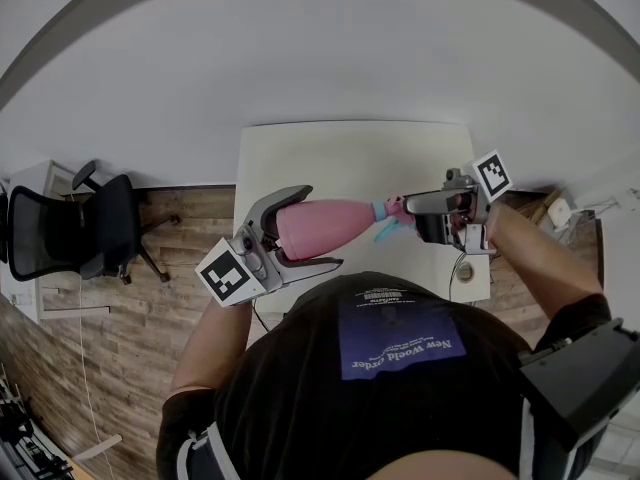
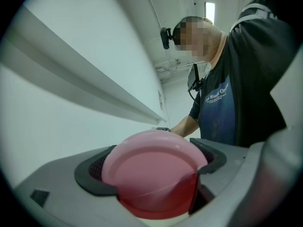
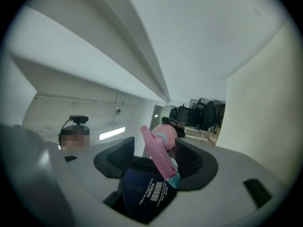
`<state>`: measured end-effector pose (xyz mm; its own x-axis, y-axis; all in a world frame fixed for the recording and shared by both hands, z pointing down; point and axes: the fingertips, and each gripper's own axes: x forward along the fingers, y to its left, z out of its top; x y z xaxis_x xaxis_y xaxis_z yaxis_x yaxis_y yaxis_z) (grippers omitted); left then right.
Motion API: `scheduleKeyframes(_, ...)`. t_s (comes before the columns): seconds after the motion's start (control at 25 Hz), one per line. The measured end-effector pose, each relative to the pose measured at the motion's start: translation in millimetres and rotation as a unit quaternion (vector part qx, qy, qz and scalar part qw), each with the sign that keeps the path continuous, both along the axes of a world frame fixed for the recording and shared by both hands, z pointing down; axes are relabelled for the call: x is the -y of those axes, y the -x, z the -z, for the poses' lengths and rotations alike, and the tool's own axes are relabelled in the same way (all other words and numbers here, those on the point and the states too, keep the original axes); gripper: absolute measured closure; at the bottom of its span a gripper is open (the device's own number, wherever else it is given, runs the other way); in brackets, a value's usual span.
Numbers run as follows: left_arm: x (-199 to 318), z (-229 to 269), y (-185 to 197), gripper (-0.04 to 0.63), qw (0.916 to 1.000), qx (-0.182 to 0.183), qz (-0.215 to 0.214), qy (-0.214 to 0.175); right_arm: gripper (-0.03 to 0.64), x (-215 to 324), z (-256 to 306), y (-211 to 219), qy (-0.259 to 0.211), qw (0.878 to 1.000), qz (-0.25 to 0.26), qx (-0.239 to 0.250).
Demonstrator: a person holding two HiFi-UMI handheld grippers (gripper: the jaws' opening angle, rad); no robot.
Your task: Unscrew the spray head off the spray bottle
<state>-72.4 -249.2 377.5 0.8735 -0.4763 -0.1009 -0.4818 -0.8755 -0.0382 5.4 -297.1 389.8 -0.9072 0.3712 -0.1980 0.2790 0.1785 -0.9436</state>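
Note:
A pink spray bottle (image 1: pixel 335 223) hangs level over the near edge of the white table (image 1: pixel 350 153), base to the left. My left gripper (image 1: pixel 320 228) is shut on its body, one finger above and one below. In the left gripper view the round pink base (image 2: pixel 154 171) fills the gap between the pads of the left gripper (image 2: pixel 151 167). The spray head (image 1: pixel 395 210), pink with a teal collar and trigger tip, points right into my right gripper (image 1: pixel 415 216), which is shut on it. In the right gripper view the pink trigger (image 3: pixel 158 157) stands between the dark pads of the right gripper (image 3: pixel 156 164).
A black office chair (image 1: pixel 90 228) stands on the wooden floor (image 1: pixel 190 218) at the left. A small round object with a cable (image 1: pixel 464 269) lies at the table's near right corner. White walls run behind the table. My black-shirted torso (image 1: pixel 390 368) is close below the bottle.

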Motion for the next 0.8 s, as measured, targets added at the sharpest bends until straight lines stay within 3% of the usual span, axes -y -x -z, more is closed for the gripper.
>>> scheduleKeyframes(0.16, 2, 1, -1, 0.107, 0.9999, -0.004, 0.006, 0.012, 0.357, -1, -11, 0, -0.117, 0.993, -0.001, -0.03)
scheduleKeyframes(0.28, 3, 1, -1, 0.107, 0.9998, -0.011, 0.002, 0.018, 0.367, -6, -12, 3, -0.181, 0.983, 0.002, -0.044)
scheduleKeyframes(0.36, -1, -1, -6, 0.107, 0.9996, -0.011, -0.013, 0.023, 0.391, -10, -10, 9, -0.213, 0.976, 0.002, -0.043)
scheduleKeyframes(0.44, -3, -2, -15, 0.107, 0.9991, -0.012, -0.025, 0.032, 0.469, -15, -7, 14, -0.244, 0.969, 0.004, -0.038)
scheduleKeyframes(0.6, -1, -3, -15, 0.107, 0.9983, -0.027, -0.031, 0.041, 0.483, -17, -6, 18, -0.286, 0.957, 0.004, -0.036)
scheduleKeyframes(0.72, 0, -3, -12, 0.107, 0.9959, -0.048, -0.041, 0.064, 0.485, -19, -1, 19, -0.345, 0.938, 0.003, -0.027)
scheduleKeyframes(0.8, 2, -3, -11, 0.107, 0.9908, -0.08, -0.05, 0.097, 0.485, -23, 5, 18, -0.404, 0.914, 0.003, -0.015)
